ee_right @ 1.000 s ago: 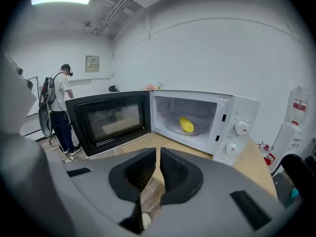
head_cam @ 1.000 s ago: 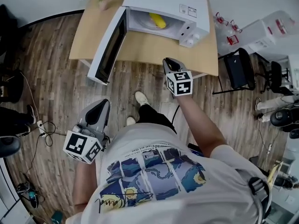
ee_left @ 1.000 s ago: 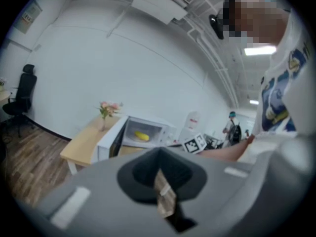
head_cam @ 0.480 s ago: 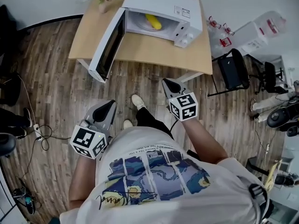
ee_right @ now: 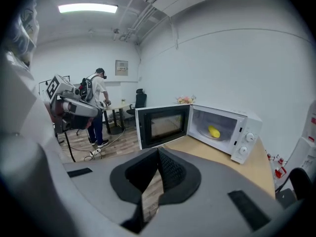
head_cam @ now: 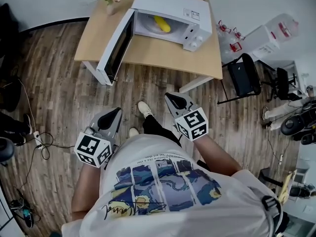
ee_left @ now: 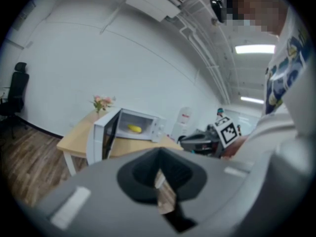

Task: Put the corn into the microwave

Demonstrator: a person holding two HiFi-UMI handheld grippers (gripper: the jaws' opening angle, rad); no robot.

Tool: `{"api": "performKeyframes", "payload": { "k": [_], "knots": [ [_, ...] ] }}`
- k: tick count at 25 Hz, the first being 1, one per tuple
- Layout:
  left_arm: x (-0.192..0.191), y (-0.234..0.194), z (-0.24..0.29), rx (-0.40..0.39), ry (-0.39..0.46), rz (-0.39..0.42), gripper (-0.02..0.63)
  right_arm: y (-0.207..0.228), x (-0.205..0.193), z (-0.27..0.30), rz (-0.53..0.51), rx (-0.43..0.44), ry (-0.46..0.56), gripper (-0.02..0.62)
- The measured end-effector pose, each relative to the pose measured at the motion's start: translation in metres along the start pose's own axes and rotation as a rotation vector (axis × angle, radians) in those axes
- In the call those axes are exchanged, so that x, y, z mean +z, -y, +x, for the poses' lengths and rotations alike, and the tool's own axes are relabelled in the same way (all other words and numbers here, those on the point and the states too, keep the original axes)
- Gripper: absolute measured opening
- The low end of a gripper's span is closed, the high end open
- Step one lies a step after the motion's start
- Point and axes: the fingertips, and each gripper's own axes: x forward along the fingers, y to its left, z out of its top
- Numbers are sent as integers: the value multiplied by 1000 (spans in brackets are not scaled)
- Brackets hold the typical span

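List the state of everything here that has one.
Microwave door: open, swung wide.
Corn: lying inside the microwave.
Left gripper: shut, empty.
Right gripper: shut, empty.

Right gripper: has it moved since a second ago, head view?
Yes. The right gripper has pulled back from the front edge of the table toward the person, and now hangs over the floor.

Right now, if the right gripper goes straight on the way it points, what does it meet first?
Probably the near edge of the table, just under the open microwave door. The right gripper is shut and empty. Depth is unclear; it could reach the floor first.
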Motion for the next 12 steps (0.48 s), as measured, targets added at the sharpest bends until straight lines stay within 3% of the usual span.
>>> {"api": "performKeyframes", "payload": {
  "k": [12],
  "knots": [
    [-12, -6, -22, 39, 19, -23, 6, -38, 22, -3, -79, 84, 51, 9]
  ]
}}
